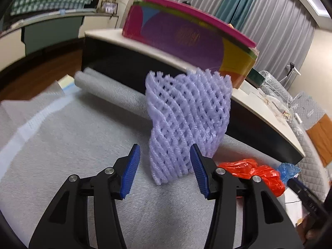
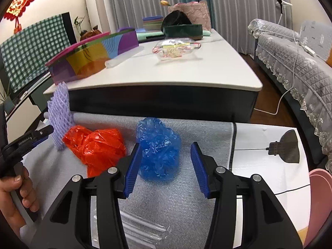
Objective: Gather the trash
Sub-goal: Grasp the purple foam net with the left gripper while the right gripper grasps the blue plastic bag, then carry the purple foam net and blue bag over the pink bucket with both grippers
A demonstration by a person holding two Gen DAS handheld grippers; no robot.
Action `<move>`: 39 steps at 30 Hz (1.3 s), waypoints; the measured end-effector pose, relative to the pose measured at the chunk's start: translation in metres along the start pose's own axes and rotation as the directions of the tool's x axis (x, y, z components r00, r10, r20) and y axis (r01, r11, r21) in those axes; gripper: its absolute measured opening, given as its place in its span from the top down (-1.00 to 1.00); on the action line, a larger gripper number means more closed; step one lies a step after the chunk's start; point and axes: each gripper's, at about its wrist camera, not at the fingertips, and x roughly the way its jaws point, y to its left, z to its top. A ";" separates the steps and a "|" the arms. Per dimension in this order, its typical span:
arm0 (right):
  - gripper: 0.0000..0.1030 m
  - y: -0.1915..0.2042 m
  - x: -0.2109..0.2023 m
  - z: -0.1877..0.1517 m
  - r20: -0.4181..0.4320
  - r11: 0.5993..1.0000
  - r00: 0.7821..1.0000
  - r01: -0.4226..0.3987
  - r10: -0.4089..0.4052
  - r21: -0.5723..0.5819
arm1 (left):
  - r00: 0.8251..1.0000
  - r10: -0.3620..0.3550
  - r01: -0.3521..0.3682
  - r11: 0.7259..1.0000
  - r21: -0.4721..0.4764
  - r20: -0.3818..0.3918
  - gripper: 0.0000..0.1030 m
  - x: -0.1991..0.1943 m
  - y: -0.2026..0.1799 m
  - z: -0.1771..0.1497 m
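A lilac foam fruit net (image 1: 186, 114) stands upright on the grey mat (image 1: 62, 134), its lower end between the fingers of my left gripper (image 1: 165, 146). That gripper is open; the left pad is clear of the net. To the net's right lie a crumpled red plastic bag (image 1: 255, 172) and a blue one (image 1: 288, 170). In the right wrist view the blue bag (image 2: 159, 145) sits between the fingers of my right gripper (image 2: 166, 144), which is open with a gap on the right side. The red bag (image 2: 95, 145) and the net (image 2: 60, 114) lie to its left.
A low table (image 2: 166, 78) with a white top and dark side borders the mat behind the trash and carries a colourful box (image 1: 186, 35). A grey sofa (image 2: 290, 62) is on the right. A pink bin (image 2: 319, 197) sits at the right edge, clear tubes (image 2: 141, 228) near me.
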 end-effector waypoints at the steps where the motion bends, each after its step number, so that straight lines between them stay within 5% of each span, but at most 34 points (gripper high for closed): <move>1: 0.31 0.001 0.001 0.000 -0.003 1.000 1.000 0.001 -0.001 -0.007 | 1.000 -0.010 0.010 1.000 -0.007 -0.010 0.05 0.004 0.000 0.000; 4: 0.83 0.002 -0.001 -0.002 -0.016 1.000 1.000 0.000 -0.001 -0.016 | 1.000 0.000 0.000 1.000 0.010 -0.021 0.11 0.007 -0.007 -0.001; 6: 0.96 0.001 -0.005 -0.003 -0.011 1.000 1.000 0.006 -0.006 -0.020 | 1.000 -0.008 0.008 1.000 0.022 -0.024 0.65 0.006 -0.012 -0.004; 9: 0.99 0.000 -0.016 -0.005 0.000 1.000 1.000 0.006 -0.006 -0.024 | 1.000 0.009 -0.007 0.999 0.047 -0.025 0.78 0.000 -0.019 -0.008; 22: 0.99 -0.009 -0.088 -0.014 0.056 0.999 0.998 0.039 -0.038 -0.030 | 0.996 0.043 -0.056 0.982 0.179 0.077 0.79 -0.075 -0.058 -0.020; 39: 0.99 -0.029 -0.192 -0.044 0.119 0.998 0.992 0.045 -0.041 -0.036 | 0.994 -0.015 -0.017 0.959 0.282 0.111 0.79 -0.155 -0.108 -0.055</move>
